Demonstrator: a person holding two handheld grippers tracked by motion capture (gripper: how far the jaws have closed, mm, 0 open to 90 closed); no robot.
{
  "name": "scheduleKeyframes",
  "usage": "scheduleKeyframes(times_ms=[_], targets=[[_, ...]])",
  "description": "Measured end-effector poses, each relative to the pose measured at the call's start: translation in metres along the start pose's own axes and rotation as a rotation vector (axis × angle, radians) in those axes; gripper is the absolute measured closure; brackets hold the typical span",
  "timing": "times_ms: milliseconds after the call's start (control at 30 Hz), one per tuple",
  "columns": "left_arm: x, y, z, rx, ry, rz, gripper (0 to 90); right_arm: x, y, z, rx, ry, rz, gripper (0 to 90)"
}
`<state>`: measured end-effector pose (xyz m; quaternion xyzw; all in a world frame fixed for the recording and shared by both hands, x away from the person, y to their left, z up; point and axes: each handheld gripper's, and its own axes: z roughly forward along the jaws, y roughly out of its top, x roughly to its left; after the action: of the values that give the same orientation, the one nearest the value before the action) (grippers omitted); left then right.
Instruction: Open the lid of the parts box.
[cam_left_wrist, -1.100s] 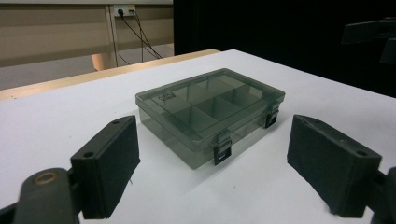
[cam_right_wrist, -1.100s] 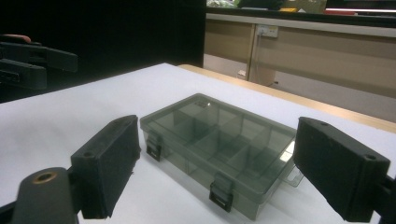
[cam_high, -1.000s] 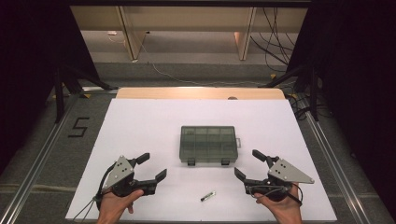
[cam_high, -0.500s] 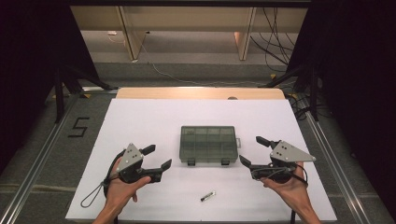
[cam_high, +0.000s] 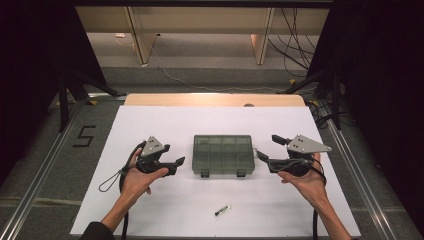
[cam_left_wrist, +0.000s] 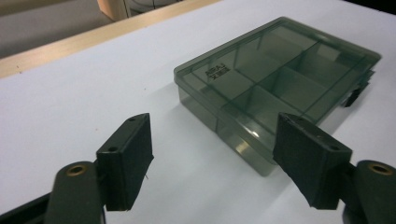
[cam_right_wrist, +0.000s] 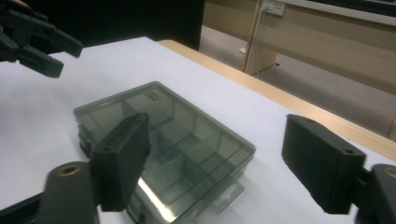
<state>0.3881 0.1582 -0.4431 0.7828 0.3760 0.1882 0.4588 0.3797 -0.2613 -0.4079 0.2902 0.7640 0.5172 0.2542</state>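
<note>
A closed, dark green see-through compartment box lies flat in the middle of the white table top. My left gripper is held just off the box's left edge, apart from it and pointing at it. My right gripper sits the same way off the right edge. In the left gripper view the left gripper is open, with the box beyond its pads. The right gripper is also open before the box. Both pairs of jaws have just been closing a little, with nothing between them.
A small dark stick with a pale tip lies near the table's front edge. A wooden strip runs along the far edge. Cables trail from both grippers. A "5" mark is on the floor at the left.
Both hands have moved away from the front edge and inward, bringing the grippers up beside the box's two short sides. The box and the stick have not moved.
</note>
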Motion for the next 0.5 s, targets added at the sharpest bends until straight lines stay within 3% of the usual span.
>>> scheduleKeyframes(times_ms=[67, 100, 133, 200, 267, 300, 333, 400, 433, 500], targets=[[0.005, 0.002, 0.006, 0.016, -0.012, -0.008, 30.9, -0.003, 0.000, 0.003, -0.011, 0.015, 0.011, 31.0], [0.007, 0.002, 0.010, 0.023, -0.002, -0.006, 30.9, -0.005, 0.000, 0.004, 0.009, 0.024, 0.023, 32.9], [0.011, 0.002, 0.014, 0.048, -0.011, 0.002, 33.4, -0.009, 0.000, 0.009, 0.013, 0.015, 0.008, 37.9], [0.010, 0.002, 0.017, 0.033, -0.010, -0.019, 35.0, -0.010, -0.001, 0.012, 0.030, 0.013, 0.010, 41.3], [0.010, 0.001, 0.023, 0.036, -0.009, -0.010, 36.2, -0.011, -0.002, 0.015, 0.023, 0.011, 0.011, 42.6], [0.008, 0.000, 0.026, 0.043, -0.011, -0.010, 38.8, -0.011, -0.004, 0.019, 0.060, 0.024, 0.009, 44.6], [0.010, 0.000, 0.027, 0.058, -0.017, 0.016, 39.8, -0.011, -0.005, 0.020, 0.066, 0.021, 0.003, 45.6], [0.009, 0.000, 0.029, 0.058, -0.020, 0.015, 43.8, -0.012, -0.006, 0.022, 0.062, 0.011, -0.015, 47.3], [0.000, -0.003, 0.031, 0.070, 0.006, -0.121, 44.3, -0.012, -0.007, 0.023, 0.084, 0.026, -0.010, 50.4], [0.000, -0.003, 0.033, 0.076, 0.008, -0.129, 46.3, -0.013, -0.008, 0.023, 0.076, 0.022, -0.024, 52.4]])
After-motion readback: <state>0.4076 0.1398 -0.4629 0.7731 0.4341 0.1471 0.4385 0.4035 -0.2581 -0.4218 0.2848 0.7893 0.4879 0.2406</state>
